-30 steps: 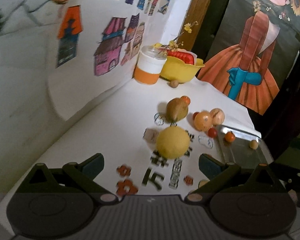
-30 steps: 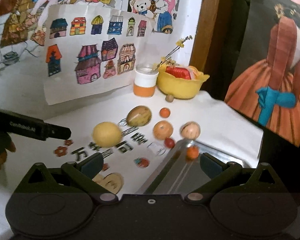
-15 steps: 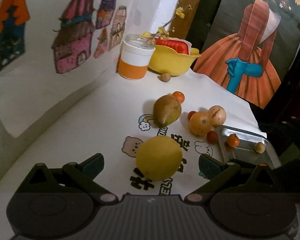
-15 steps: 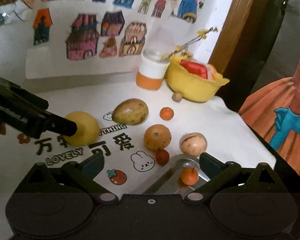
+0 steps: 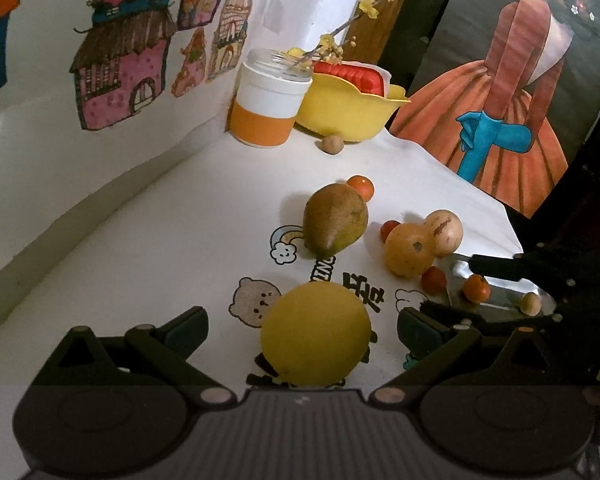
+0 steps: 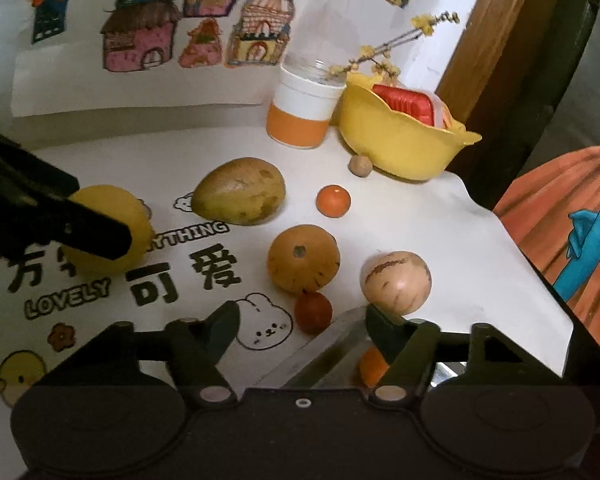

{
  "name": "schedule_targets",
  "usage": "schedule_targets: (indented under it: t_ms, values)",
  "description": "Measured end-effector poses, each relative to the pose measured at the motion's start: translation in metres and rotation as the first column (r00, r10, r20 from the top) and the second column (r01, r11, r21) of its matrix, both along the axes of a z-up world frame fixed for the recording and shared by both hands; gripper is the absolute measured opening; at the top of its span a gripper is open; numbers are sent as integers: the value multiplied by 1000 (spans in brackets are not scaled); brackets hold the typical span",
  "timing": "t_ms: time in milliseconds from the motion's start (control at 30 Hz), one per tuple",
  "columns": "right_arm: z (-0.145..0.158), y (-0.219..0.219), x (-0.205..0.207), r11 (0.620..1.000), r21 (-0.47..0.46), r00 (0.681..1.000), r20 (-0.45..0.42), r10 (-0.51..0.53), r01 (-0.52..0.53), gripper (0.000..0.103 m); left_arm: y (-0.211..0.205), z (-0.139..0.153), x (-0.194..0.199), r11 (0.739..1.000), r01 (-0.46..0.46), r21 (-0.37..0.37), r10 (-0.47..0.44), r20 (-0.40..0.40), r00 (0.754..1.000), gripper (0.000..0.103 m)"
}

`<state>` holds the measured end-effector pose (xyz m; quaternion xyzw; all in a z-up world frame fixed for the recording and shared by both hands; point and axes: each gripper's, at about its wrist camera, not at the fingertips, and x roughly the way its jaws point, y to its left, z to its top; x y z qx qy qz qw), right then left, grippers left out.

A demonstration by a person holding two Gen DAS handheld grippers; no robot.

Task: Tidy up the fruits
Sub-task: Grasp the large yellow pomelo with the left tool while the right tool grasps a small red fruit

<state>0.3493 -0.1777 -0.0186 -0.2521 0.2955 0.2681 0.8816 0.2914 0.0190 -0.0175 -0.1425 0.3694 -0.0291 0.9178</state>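
A large yellow round fruit lies on the white printed cloth between the wide-apart fingers of my open left gripper, which do not touch it. From the right wrist view, a left finger lies alongside this yellow fruit. My right gripper is open, its jaws partly narrowed, with a small red tomato just ahead between the tips. A metal tray below holds a small orange, half hidden. Further off lie a mango, an orange and a beige fruit.
A yellow bowl with a red pack and a white-and-orange jar stand at the back by the wall. A small brown ball and a small tangerine lie near them. The table edge drops off on the right.
Both grippers have moved forward and lower. The yellow fruit now sits between the left fingers. The right fingers have narrowed and come up to the red tomato.
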Motion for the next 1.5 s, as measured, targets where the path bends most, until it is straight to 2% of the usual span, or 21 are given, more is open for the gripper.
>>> schedule_targets:
  t_ms: [267, 500, 767, 900, 1067, 1500]
  values:
    - [-8, 5, 11, 1000, -9, 1000, -18, 3, -3, 54, -4, -4, 3, 1000, 10, 2, -10, 1, 1000, 98]
    - [-10, 5, 21, 1000, 13, 999, -39, -25, 26, 44, -6, -6, 7, 1000, 23, -12, -23, -1, 1000, 85]
    - [-8, 1, 25, 997, 56, 997, -60, -52, 55, 40, -9, -8, 9, 999, 34, -27, -34, -8, 999, 71]
    - [-7, 2, 24, 997, 64, 997, -70, -45, 49, 33, -8, -8, 9, 1000, 23, -22, -23, -7, 1000, 65]
    - [-7, 5, 20, 998, 43, 997, -59, -51, 53, 24, -7, -7, 9, 1000, 18, -21, -18, -10, 1000, 64]
    - [-2, 3, 0, 995, 98, 995, -99, -28, 37, 23, -6, -5, 2, 1000, 11, -29, -11, -21, 1000, 63]
